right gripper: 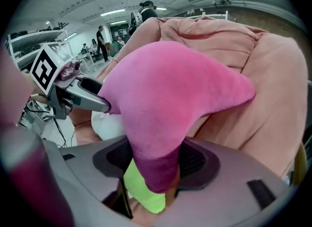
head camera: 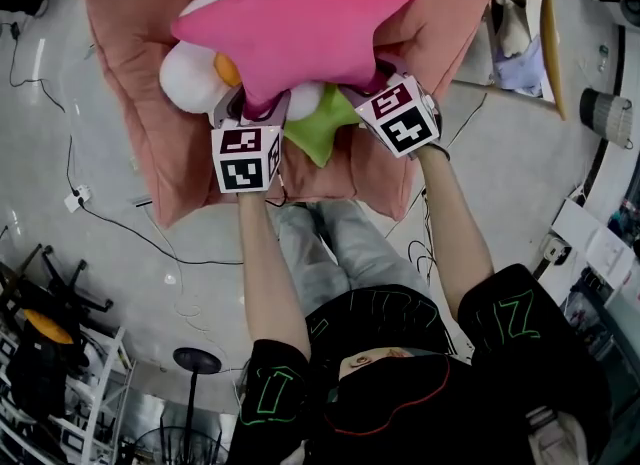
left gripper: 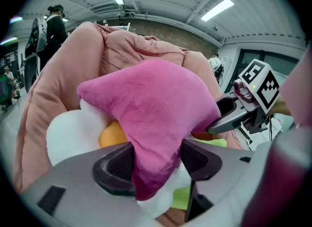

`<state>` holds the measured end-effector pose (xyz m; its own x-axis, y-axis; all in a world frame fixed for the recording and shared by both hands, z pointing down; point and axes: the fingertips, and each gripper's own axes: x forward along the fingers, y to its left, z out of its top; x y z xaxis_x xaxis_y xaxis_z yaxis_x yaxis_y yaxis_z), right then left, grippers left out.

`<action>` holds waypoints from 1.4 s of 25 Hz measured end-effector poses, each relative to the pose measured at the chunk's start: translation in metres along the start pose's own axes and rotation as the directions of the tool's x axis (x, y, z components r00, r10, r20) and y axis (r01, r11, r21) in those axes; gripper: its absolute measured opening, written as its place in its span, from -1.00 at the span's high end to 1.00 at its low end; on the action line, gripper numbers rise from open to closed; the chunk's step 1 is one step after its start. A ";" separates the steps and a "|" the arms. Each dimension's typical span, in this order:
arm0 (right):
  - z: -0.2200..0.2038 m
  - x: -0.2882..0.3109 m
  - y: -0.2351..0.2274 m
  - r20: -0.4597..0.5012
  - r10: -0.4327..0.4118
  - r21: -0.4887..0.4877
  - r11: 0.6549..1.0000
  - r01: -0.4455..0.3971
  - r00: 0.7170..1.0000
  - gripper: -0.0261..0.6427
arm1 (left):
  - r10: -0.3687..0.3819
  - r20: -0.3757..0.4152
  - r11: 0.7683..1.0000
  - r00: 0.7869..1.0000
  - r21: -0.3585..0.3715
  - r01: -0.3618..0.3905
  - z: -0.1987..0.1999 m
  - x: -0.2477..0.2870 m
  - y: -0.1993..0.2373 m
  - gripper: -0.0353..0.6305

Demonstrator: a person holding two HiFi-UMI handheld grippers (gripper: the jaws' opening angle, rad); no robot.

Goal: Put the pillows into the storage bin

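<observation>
A pink star pillow hangs over the soft pink storage bin. My left gripper is shut on one lower arm of the star, its pads pinching the plush. My right gripper is shut on another arm of the star. Under the star, inside the bin, lie a white flower pillow with an orange centre and a lime green pillow. The left gripper view shows my right gripper's fingers at the star's right edge. The bin's padded wall rises behind the star.
Cables and a power strip lie on the pale floor left of the bin. A dark rack stands at lower left, boxes at right. People stand far off in the hall.
</observation>
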<state>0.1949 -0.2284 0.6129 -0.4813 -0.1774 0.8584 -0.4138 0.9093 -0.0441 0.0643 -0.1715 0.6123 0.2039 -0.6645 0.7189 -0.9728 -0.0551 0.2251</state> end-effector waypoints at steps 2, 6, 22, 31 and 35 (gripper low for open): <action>0.005 -0.007 0.002 0.001 -0.005 -0.014 1.000 0.005 1.000 0.15 | 0.008 0.010 1.000 1.000 0.012 -0.008 0.005 -0.007 -0.003 0.09; 0.012 -0.028 0.008 0.037 -0.020 -0.046 0.999 0.022 0.999 0.25 | 0.025 0.016 0.998 1.000 0.059 -0.026 0.015 -0.026 -0.013 0.14; 0.059 -0.103 0.094 0.177 0.041 -0.113 0.993 -0.021 0.983 0.27 | 0.172 0.067 0.980 0.983 0.085 -0.177 0.027 -0.166 -0.011 0.13; 0.115 -0.097 0.163 0.189 0.143 -0.262 0.961 -0.091 0.971 0.27 | 0.299 0.101 0.954 0.949 -0.018 -0.299 0.006 -0.239 0.037 0.13; 0.145 -0.081 0.206 0.173 0.185 -0.329 0.937 -0.120 0.967 0.27 | 0.342 0.118 0.939 0.932 -0.080 -0.334 -0.013 -0.269 0.077 0.12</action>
<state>0.0368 -0.0815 0.4599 -0.6756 -0.0688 0.7340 -0.0754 0.9969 0.0241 -0.0640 0.0129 0.4445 -0.1557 -0.7265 0.6693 -0.9729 0.2300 0.0233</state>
